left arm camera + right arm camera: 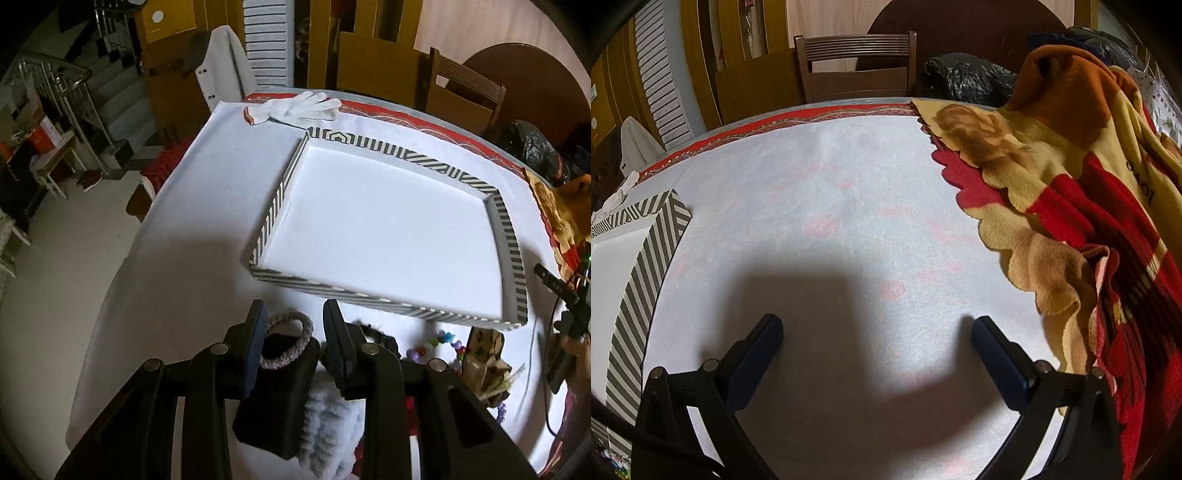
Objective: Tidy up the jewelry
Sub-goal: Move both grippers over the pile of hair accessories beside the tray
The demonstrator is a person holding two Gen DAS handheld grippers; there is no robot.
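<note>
Surface: white-clothed counter (pixel 849 192) | Left gripper (pixel 293 325): jaws parted around a braided bracelet (pixel 286 341) on a black stand (pixel 275 398), pinch not discernible | Right gripper (pixel 877 332): jaws spread wide, nothing between | Striped tray (pixel 513 258): just beyond bracelet | Beads (pixel 448 341): near tray's near edge.

On the red-and-yellow fleece blanket (pixel 1071 206) heaped to the right of the right gripper's jaws, a few dark printed letters show on a yellow fold, too bent and cropped to read as a word. Small pale markings on the black device (pixel 557 286) far to the right of the left gripper's jaws are too tiny to make out. Nothing else carries legible writing.
</note>
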